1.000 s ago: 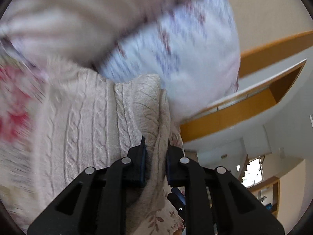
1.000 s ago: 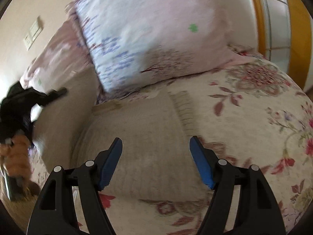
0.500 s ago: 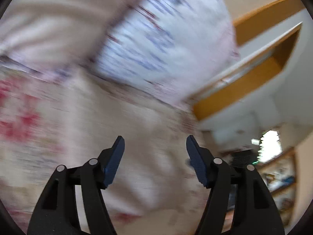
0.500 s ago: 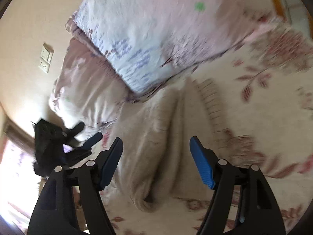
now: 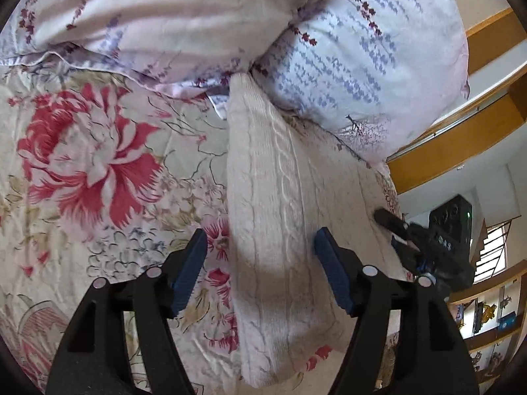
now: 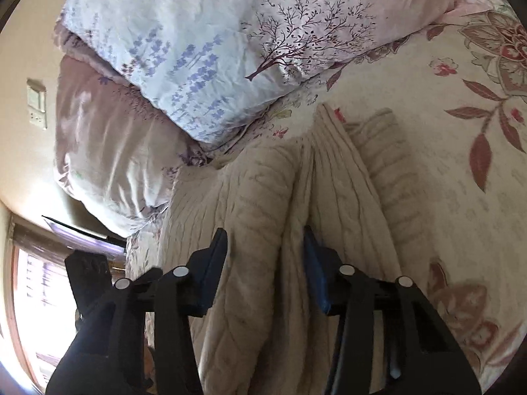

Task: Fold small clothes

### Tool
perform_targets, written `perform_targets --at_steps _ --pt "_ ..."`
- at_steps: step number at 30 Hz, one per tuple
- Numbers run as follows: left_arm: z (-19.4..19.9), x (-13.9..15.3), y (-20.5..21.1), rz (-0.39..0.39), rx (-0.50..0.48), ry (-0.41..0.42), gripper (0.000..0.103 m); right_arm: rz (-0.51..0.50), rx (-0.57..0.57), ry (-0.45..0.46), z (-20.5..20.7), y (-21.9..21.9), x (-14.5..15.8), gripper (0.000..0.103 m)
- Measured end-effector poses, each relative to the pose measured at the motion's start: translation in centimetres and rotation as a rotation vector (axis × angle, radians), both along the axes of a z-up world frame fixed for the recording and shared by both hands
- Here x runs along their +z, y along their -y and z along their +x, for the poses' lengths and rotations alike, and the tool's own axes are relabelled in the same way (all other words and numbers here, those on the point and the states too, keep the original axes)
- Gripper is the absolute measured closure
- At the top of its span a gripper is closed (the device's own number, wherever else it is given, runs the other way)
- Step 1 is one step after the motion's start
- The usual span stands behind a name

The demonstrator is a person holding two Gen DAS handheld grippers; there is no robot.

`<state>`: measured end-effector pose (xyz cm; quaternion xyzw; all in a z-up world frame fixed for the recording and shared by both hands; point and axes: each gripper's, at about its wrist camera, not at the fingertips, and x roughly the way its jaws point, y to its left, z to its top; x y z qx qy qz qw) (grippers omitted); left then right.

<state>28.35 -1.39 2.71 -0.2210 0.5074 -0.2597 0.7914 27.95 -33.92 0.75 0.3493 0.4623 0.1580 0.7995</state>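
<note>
A cream cable-knit sweater (image 5: 280,204) is lying folded on the floral bed (image 5: 98,164), below two pillows (image 6: 204,33). Left gripper (image 5: 260,263) fingers are spreading wide, empty; right gripper (image 6: 265,263) fingers are gaping around a knit ridge.

The left gripper (image 5: 260,271) is matte black plastic with two angular fingers (image 5: 354,299), each lined with a ribbed blue pad and carrying silver screw heads (two per side). The right gripper (image 6: 265,263) matches it: the same black body, blue pads (image 6: 314,276) and silver screws.
</note>
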Motion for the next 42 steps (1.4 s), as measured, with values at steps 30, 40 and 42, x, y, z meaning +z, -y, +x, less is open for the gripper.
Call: perform_targets --at_steps 30,40,42 --pt "-3.2 1.4 2.5 -0.039 -0.136 0.031 0.031 -0.391 -0.247 0.162 -5.0 5.6 3.9 0.058" --pt "-7.3 0.1 1.5 -0.083 -0.153 -0.011 0.033 -0.304 -0.13 0.204 -14.2 4.1 4.7 0.049" --pt "-7.6 -0.1 1.8 -0.077 -0.162 -0.015 0.037 -0.286 -0.119 0.199 -14.8 3.6 4.1 0.049"
